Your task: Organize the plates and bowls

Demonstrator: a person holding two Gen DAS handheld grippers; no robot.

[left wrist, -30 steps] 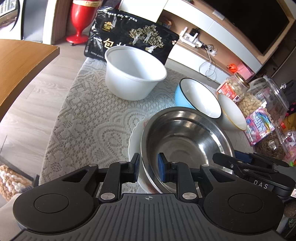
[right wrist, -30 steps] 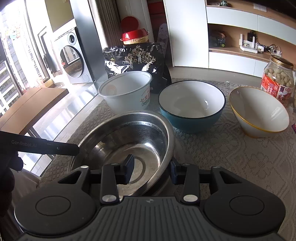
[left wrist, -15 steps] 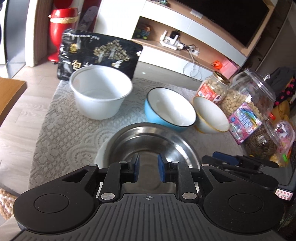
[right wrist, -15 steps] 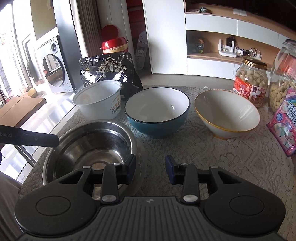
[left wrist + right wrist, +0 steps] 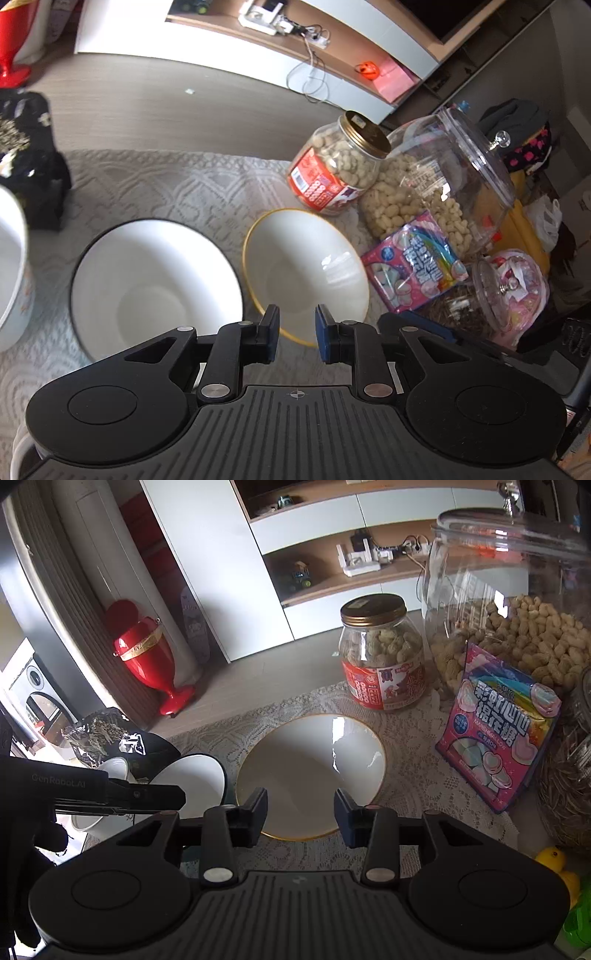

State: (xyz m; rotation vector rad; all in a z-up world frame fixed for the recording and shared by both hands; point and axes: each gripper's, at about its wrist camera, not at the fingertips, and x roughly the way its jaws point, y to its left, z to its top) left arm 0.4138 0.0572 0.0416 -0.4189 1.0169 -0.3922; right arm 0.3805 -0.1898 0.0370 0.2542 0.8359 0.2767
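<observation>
A white bowl with a gold rim [image 5: 306, 269] sits on the lace tablecloth [image 5: 177, 188]; it also shows in the right wrist view [image 5: 310, 771]. A dark-rimmed bowl, white inside [image 5: 155, 284], stands to its left, also seen in the right wrist view [image 5: 192, 779]. A white tub [image 5: 11, 273] is at the far left. My left gripper [image 5: 295, 338] is open and empty above the near edge of the gold-rimmed bowl. My right gripper [image 5: 300, 819] is open and empty over the same bowl's near rim. The steel bowl is out of view.
A peanut jar with a gold lid [image 5: 340, 166], a large clear jar [image 5: 443, 184], a pink marshmallow bag [image 5: 417, 266] and a smaller glass jar [image 5: 491, 295] crowd the right side. A black bag [image 5: 26, 162] stands at the back left.
Both grippers have moved right, away from the steel bowl, to the gold-rimmed bowl. The left gripper's jaws have opened a little wider. The steel bowl has left both views.
</observation>
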